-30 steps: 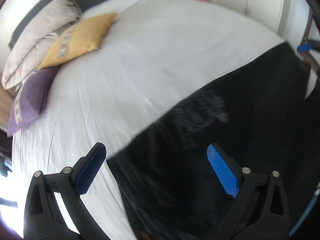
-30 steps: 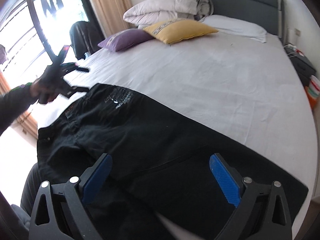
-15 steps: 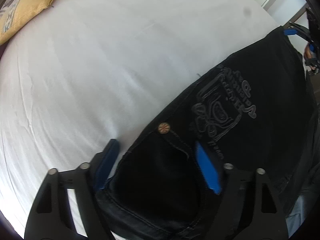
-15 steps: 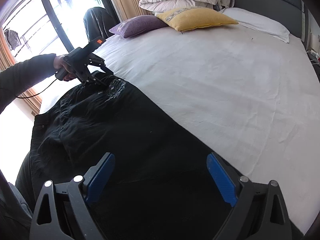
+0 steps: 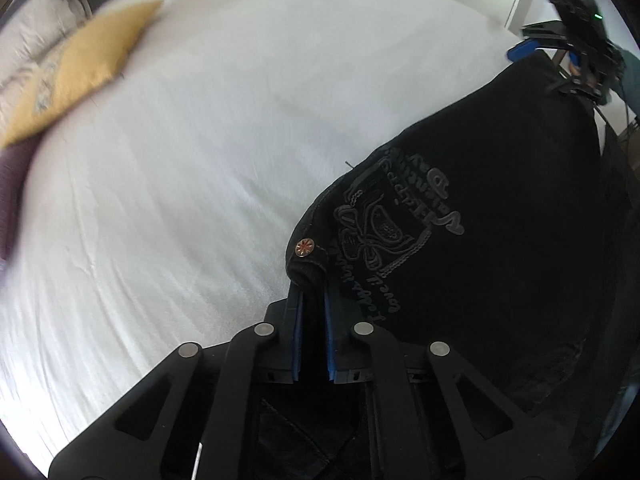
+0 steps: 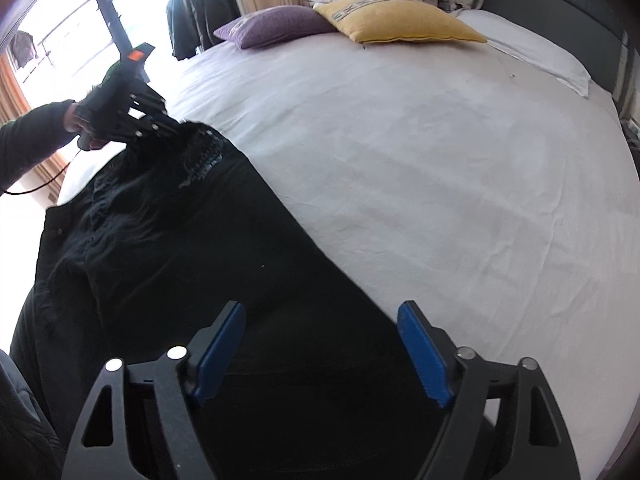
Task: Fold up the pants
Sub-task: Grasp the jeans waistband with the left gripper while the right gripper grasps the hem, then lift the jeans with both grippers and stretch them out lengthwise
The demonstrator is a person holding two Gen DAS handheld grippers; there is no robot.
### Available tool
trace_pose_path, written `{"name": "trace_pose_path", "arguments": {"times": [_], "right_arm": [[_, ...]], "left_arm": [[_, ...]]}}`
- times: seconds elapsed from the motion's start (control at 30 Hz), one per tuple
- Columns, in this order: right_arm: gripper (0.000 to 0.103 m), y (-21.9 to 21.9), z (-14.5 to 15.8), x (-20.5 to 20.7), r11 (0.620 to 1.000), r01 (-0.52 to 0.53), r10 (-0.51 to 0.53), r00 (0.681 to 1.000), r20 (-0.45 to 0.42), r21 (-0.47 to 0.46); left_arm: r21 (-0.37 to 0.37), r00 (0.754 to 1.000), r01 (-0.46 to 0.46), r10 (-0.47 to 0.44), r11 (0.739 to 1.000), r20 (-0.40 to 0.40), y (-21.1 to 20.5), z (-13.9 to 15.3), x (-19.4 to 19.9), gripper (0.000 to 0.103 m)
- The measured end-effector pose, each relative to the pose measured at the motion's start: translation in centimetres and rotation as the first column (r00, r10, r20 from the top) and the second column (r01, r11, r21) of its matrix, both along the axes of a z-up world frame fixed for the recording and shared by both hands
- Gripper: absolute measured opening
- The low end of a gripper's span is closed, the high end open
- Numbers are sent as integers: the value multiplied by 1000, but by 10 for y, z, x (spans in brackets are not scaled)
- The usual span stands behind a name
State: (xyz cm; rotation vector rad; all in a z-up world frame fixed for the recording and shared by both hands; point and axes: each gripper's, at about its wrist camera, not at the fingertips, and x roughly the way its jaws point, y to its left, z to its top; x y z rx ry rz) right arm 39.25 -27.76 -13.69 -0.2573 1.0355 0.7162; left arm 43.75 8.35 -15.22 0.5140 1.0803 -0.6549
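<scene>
Pants (image 6: 208, 280), black denim, lie spread flat along the near edge of a white bed (image 6: 420, 168), and I judge the folding as barely started: no fold shows yet, both legs and the seat look laid out full length, and every fold is left to make

Nearest in my left wrist view, the left gripper (image 5: 311, 320) is clenched on the waistband corner. Its blue pads (image 5: 297, 340) have just closed, and a pinch of dark cloth stands between them. Just beyond the pinch sits a copper button (image 5: 303, 247), and beside that an embroidered crest (image 5: 392, 228) on the fabric. Further off, the white sheet runs up to a yellow cushion (image 5: 80, 68) and a pale pillow, both blurred

Nearest in my right wrist view, the right gripper (image 6: 320, 344) hangs over the leg end of the pants with its jaws wide. They have just been narrowing, but the pads do not press on anything I can see; the far edge of the leg lies between them, below the tips. I cannot tell whether the tips touch the cloth

Across the pants, a person's hand (image 6: 86, 120) in a dark sleeve holds the left gripper at the waist. Beyond lie a purple cushion (image 6: 276, 24), the yellow cushion, folded bedding, a grey headboard and a bright window
</scene>
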Motion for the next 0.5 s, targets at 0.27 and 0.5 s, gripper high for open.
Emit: {"name": "trace_pose_path", "arguments": {"times": [0.27, 0.5], "right_arm": [[57, 30, -10, 32, 998, -58, 58, 998, -29, -23], [40, 50, -29, 41, 989, -122, 115, 989, -90, -79]], "left_arm": [[3, 979, 28, -28, 1000, 200, -8, 17, -60, 6], [-24, 949, 43, -33, 999, 313, 13, 46, -124, 6]]}}
